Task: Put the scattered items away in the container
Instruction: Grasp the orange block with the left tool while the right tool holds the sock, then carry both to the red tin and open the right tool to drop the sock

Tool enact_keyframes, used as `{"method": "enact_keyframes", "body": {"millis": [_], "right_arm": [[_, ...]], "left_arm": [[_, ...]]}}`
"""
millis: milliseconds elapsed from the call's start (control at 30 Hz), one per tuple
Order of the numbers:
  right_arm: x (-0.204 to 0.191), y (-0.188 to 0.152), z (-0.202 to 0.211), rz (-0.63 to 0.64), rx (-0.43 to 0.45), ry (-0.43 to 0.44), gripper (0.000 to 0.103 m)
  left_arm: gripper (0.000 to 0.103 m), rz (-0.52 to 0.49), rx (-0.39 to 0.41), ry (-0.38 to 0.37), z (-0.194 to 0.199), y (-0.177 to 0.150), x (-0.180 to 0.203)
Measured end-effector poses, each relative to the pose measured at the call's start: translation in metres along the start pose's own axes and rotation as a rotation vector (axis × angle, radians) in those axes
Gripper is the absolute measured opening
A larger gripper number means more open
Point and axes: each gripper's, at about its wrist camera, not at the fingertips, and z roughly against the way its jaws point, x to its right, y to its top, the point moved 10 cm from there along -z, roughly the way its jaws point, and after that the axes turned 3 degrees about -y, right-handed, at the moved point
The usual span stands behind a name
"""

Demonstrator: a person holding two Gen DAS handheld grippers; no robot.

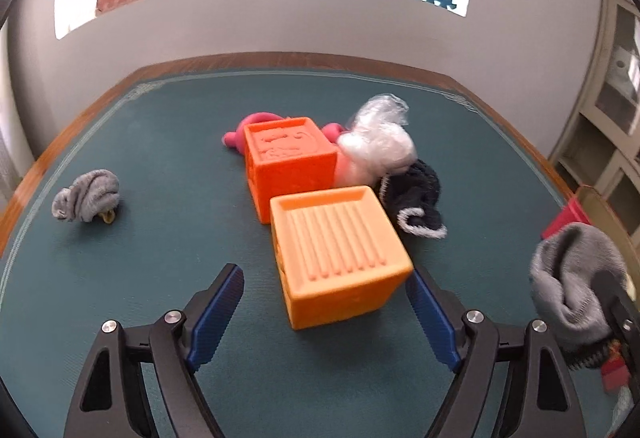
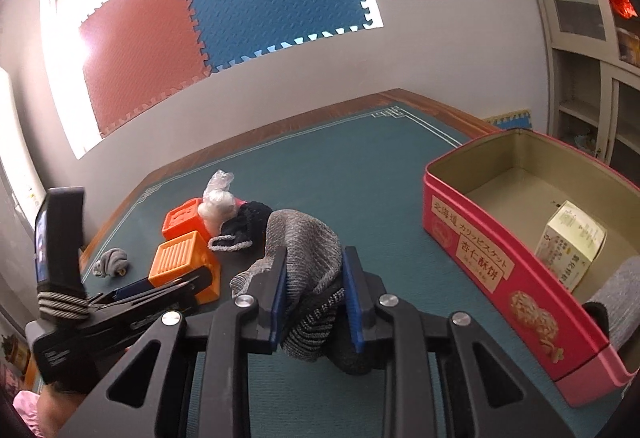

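Observation:
My left gripper (image 1: 324, 282) is open, its jaws on either side of a light orange cube (image 1: 340, 250) on the green table top. A darker orange cube (image 1: 288, 162) stands just behind it. My right gripper (image 2: 314, 270) is shut on a grey sock (image 2: 308, 250) and holds it above the table, left of the pink tin (image 2: 472, 250); the sock also shows in the left wrist view (image 1: 572, 278). The tin holds a small pale carton (image 2: 572, 250) and a grey sock (image 2: 620, 298).
A black sock (image 1: 416, 198), a white plastic-wrapped bundle (image 1: 380, 142) and a pink item (image 1: 240, 134) lie around the darker cube. A rolled grey sock (image 1: 88, 196) lies at the left. A cabinet (image 2: 592, 50) stands at the right.

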Motion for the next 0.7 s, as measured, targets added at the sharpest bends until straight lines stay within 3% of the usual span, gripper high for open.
{"method": "enact_keyframes", "body": {"millis": [67, 133, 500, 700], "right_arm": [[-0.001, 0.000, 0.000, 0.002, 0.003, 0.003, 0.028], [-0.002, 0.000, -0.001, 0.005, 0.006, 0.007, 0.028], [-0.003, 0.003, 0.003, 0.000, 0.036, 0.015, 0.028], [0.010, 0.016, 0.023, -0.013, 0.103, -0.017, 0.028]], "left_arm": [[0.076, -0.004, -0.001, 0.010, -0.003, 0.000, 0.000], [0.060, -0.010, -0.011, 0.010, -0.007, -0.001, 0.002], [0.057, -0.025, 0.026, 0.018, 0.004, -0.004, -0.001], [0.057, -0.042, 0.080, -0.041, 0.029, 0.001, 0.020]]}}
